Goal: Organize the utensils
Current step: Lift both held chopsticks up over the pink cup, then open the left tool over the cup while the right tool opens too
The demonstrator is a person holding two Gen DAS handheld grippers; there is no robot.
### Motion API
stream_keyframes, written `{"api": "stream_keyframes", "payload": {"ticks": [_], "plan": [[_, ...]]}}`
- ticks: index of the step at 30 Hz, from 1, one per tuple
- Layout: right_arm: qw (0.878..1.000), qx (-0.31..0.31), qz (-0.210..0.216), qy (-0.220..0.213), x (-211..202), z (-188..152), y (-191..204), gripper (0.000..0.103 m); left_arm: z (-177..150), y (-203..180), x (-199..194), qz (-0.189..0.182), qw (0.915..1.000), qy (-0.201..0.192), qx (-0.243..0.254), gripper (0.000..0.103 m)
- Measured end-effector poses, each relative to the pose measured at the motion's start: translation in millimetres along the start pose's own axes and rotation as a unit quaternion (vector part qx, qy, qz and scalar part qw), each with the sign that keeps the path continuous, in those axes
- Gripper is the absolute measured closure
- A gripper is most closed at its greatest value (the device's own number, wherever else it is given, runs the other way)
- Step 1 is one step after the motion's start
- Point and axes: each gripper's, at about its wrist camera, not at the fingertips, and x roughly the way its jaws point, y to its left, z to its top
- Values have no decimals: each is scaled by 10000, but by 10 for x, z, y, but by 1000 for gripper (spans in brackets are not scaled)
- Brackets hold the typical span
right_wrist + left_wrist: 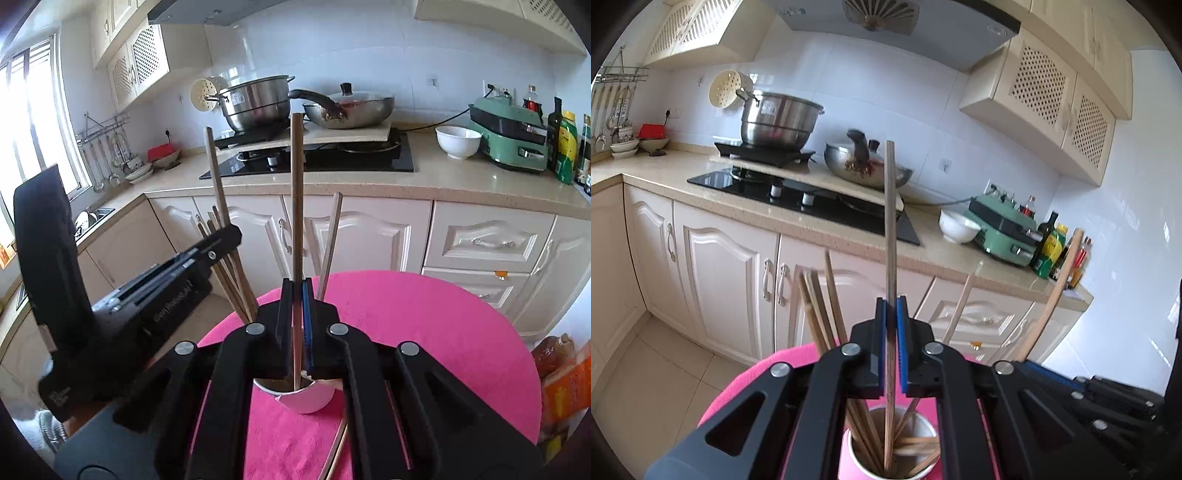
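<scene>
A: Nearest the lens in the left wrist view is the left gripper [894, 317], its blue-padded jaws closed narrow on one long wooden chopstick [890, 229] that stands almost upright, the lower end down inside the white paper cup [860, 461] at six o'clock.

B: And the right gripper [297, 295] does the same in its own view: jaws pinched on a second upright wooden chopstick [296, 192], with the cup's rim [306, 400] just below them at six o'clock.

A: Why upright, do you think?

B: I judge it lets each stick drop straight into the cup's mouth rather than catch on the rim. The loose bundle of wooden chopsticks [822, 306] already leans at eleven o'clock, so the sorting looks well advanced.

A: The round pink cloth-covered table [424, 332] bears the cup. My left view alone looks down into the cup and shows stick ends crossing at the bottom.

B: Mine cannot see inside. It does show the left gripper's black body [155, 299] from the side at nine o'clock, reaching toward the bundle [236, 280], and the wide spread of pink cloth, hardly seen from the left. One more stick [330, 240] leans at one o'clock.

A: Behind it all, the steel stockpot [779, 122] at eleven o'clock on the stove.
</scene>
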Motion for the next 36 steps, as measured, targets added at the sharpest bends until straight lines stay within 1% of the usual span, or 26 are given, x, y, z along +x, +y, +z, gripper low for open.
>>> {"api": "stream_keyframes", "payload": {"ticks": [5, 14, 16, 17, 20, 21, 24, 30, 33, 36], "plan": [[9999, -57, -56, 76, 6, -55, 14, 97, -138, 25, -18, 20, 9997, 227, 111, 97], [9997, -170, -96, 153, 39, -96, 36, 97, -265, -1, -62, 6, 9976, 636, 255, 96], [9996, -204, -84, 169, 44, -92, 42, 97, -271, -4, -86, -2, 9975, 676, 227, 91], [9995, -236, -95, 177, 47, -92, 47, 97, -267, -4, -100, -2, 9974, 700, 193, 84], [9994, -258, -76, 220, 55, -94, 46, 97, -265, -18, -145, 23, 9971, 749, 153, 81], [9993, -276, -72, 231, 56, -95, 49, 97, -263, -24, -156, 35, 9969, 774, 147, 77], [9991, -314, -68, 262, 63, -98, 56, 97, -259, -40, -207, 96, 9966, 805, 142, 72], [9989, -351, -56, 303, 46, -76, 75, 97, -229, -61, -268, 286, 9954, 903, 156, 70], [9985, -373, -26, 390, 49, -69, 93, 97, -205, -72, -307, 370, 9948, 934, 143, 67], [9985, -382, -14, 394, 24, -58, 110, 97, -166, -88, -349, 447, 9946, 919, 167, 67]]}}
